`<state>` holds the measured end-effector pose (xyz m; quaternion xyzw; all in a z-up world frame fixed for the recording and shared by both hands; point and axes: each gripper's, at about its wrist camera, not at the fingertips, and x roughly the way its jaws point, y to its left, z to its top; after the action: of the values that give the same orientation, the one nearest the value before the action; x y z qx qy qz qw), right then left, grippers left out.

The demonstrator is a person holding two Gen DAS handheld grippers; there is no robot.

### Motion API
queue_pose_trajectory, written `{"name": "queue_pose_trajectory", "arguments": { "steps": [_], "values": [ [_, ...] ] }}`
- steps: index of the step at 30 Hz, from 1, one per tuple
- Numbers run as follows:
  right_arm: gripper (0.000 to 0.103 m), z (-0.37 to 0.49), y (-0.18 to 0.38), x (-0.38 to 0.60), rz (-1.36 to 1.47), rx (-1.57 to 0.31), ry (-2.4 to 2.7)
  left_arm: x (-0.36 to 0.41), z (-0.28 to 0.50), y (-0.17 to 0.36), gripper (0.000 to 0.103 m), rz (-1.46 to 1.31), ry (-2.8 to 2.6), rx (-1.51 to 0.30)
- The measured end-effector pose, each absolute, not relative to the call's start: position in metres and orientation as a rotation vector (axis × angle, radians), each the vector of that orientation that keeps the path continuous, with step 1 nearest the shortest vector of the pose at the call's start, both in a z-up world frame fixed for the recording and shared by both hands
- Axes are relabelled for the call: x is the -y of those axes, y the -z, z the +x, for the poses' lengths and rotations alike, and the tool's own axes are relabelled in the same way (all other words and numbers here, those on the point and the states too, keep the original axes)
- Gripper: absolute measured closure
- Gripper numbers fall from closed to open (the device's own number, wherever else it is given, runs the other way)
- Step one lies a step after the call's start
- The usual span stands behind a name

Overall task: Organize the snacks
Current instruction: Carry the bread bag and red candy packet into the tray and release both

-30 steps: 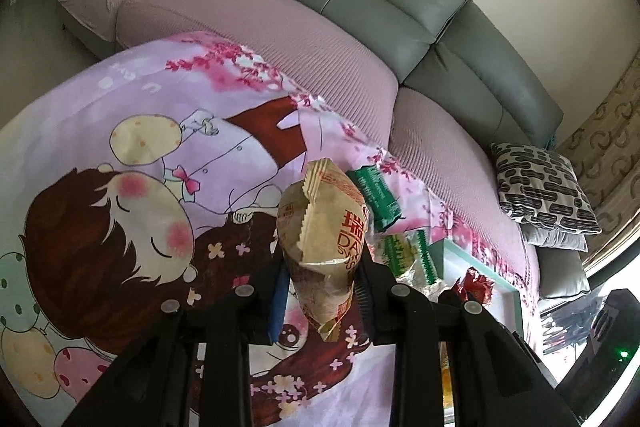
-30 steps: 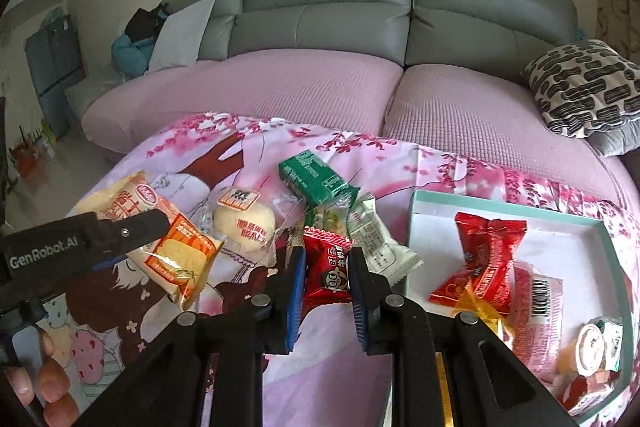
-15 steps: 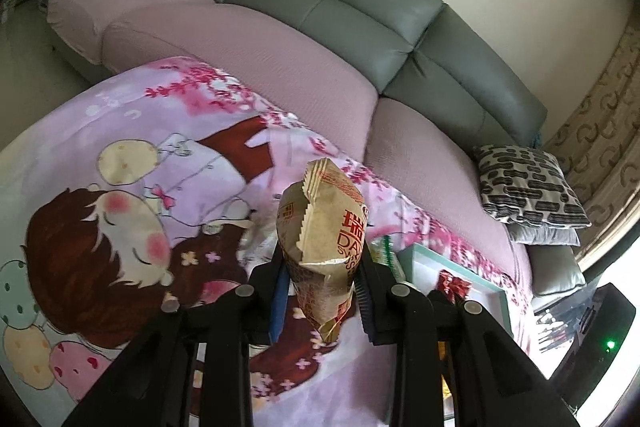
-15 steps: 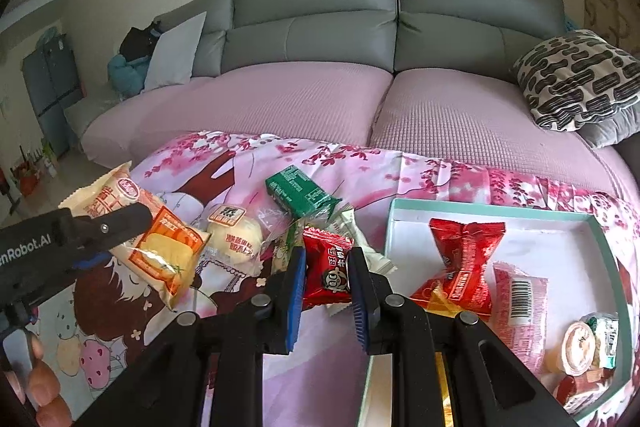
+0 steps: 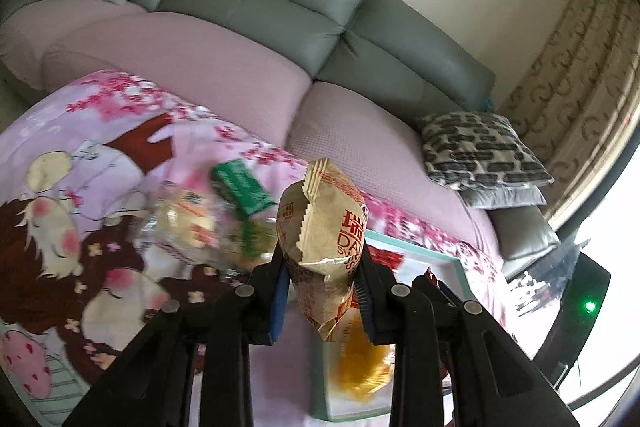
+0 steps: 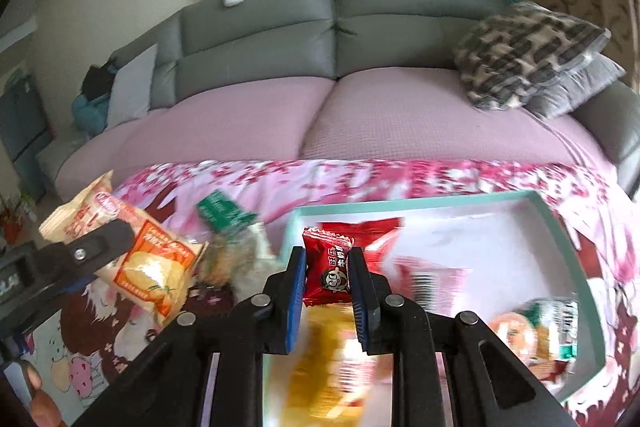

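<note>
Two light, crinkly packets, each pinched mid-body: left gripper (image 5: pixel 322 301) jaws clamp the tan puffed snack bag (image 5: pixel 324 227), right gripper (image 6: pixel 327 297) jaws the small red foil candy packet (image 6: pixel 327 269); both likely crush easily.

Left gripper (image 5: pixel 322 287) and right gripper (image 6: pixel 326 287) both clamped, angled downward

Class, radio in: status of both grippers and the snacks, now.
Left gripper shut on tan snack bag. Right gripper shut on red candy packet, over teal tray. Nothing blocking tray.
</note>
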<state>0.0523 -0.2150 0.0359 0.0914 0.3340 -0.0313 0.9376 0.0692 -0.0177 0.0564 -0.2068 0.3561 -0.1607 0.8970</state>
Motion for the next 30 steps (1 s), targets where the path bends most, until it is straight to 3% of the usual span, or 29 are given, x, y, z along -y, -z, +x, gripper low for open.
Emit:
{"name": "queue_pose_trajectory", "arguments": {
  "steps": [17,30],
  "values": [
    [0.08,0.013,-0.032,0.329,0.341,-0.658,0.259,0.131,0.059,-0.055,0.072,-0.271,0.544,-0.75],
    [0.08,0.016,-0.011,0.36,0.386,-0.688,0.303,0.195,0.074,-0.042,0.072,-0.173,0.624,-0.751]
  ]
}}
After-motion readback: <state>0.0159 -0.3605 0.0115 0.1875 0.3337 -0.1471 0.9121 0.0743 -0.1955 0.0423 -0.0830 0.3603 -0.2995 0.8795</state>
